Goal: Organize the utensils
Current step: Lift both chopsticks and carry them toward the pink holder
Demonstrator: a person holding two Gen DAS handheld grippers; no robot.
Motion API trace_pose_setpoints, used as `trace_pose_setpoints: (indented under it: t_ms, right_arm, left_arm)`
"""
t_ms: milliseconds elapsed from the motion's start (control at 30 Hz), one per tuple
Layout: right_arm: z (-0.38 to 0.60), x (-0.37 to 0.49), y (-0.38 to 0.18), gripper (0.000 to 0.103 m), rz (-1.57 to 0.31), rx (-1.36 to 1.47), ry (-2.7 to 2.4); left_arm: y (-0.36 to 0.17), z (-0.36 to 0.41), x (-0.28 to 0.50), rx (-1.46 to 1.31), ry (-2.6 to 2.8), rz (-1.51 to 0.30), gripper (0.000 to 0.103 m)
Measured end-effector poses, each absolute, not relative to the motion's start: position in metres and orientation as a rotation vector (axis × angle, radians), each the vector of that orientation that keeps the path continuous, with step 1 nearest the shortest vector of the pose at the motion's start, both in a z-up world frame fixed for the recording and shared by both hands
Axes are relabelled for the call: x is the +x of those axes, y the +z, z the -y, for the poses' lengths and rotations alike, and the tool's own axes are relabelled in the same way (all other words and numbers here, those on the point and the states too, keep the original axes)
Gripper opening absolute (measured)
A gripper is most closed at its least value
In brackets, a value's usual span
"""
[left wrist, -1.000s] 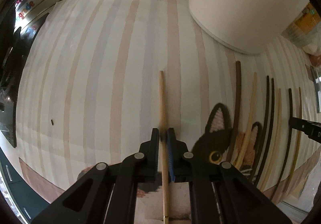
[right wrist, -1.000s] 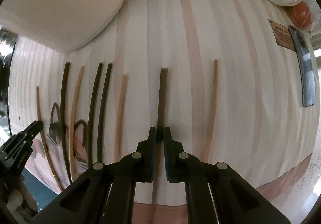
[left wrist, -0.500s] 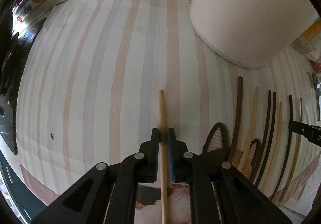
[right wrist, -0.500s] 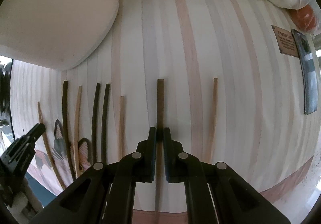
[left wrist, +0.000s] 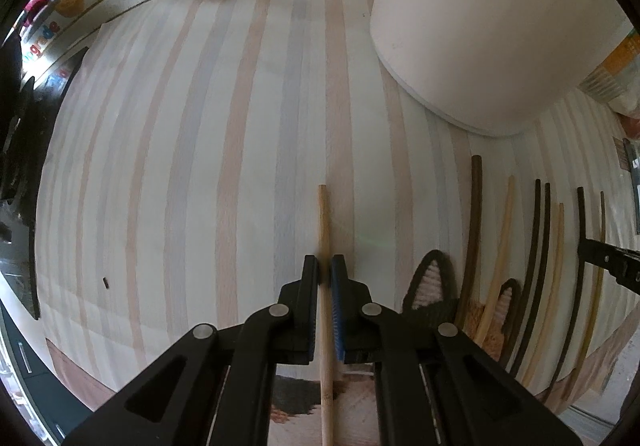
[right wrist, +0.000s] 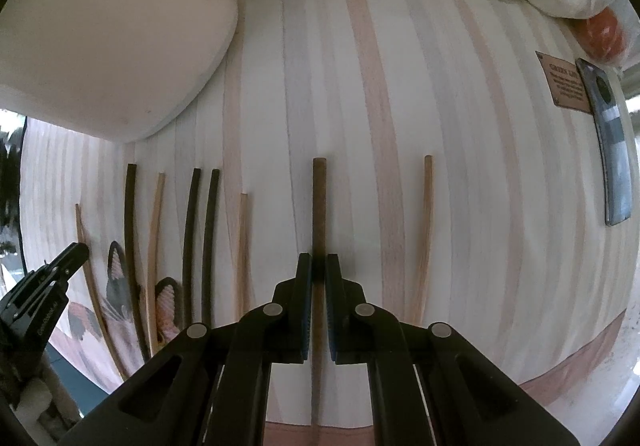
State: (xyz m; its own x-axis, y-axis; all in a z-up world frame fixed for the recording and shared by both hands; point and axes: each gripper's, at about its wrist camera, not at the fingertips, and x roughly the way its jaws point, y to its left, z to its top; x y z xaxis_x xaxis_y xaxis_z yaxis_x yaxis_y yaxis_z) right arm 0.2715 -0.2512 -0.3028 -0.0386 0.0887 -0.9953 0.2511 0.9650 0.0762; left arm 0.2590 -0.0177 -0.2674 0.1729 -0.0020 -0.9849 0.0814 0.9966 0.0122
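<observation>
Both of the person's tools are clamped tight, each on a single chopstick; the left gripper (left wrist: 325, 270) pinches a light wooden chopstick (left wrist: 323, 214) that pokes out toward twelve o'clock over the striped mat (left wrist: 180, 166), and the right gripper (right wrist: 319, 268) grips a dark brown chopstick (right wrist: 319, 206) pointing the same way. Between them, at roughly three o'clock from the left tool, the other chopsticks (left wrist: 540, 246) lie in a loose row, dark and pale ones mixed, some crossing the cat picture (left wrist: 432, 282) printed on the mat; one more pale stick (right wrist: 425, 230) lies alone at about two o'clock from the right tool. The big white container (left wrist: 480, 26) stands at one o'clock from the left, near the row's far ends. The risk, I'd say, is twofold: a thin round stick held at one narrow spot may swivel or slip if swung fast; and setting it down among such close neighbours could knock them askew or send them rolling.
</observation>
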Motion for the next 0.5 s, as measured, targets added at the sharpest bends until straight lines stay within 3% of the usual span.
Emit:
trace_pose_setpoints:
  t_ms: [233,500]
  right_arm:
    - [0.255,0.258,-0.295,0.006,-1.559,0.327,-0.135]
    - [0.259,0.249,-0.245,0.006,-1.403,0.35,-0.102]
  left_arm:
    - [-0.245,0.024,0.263,0.069,-0.066,-1.351,0.004]
    - [-0.199,0.024,0.259,0.048,-0.092,-1.26,0.004]
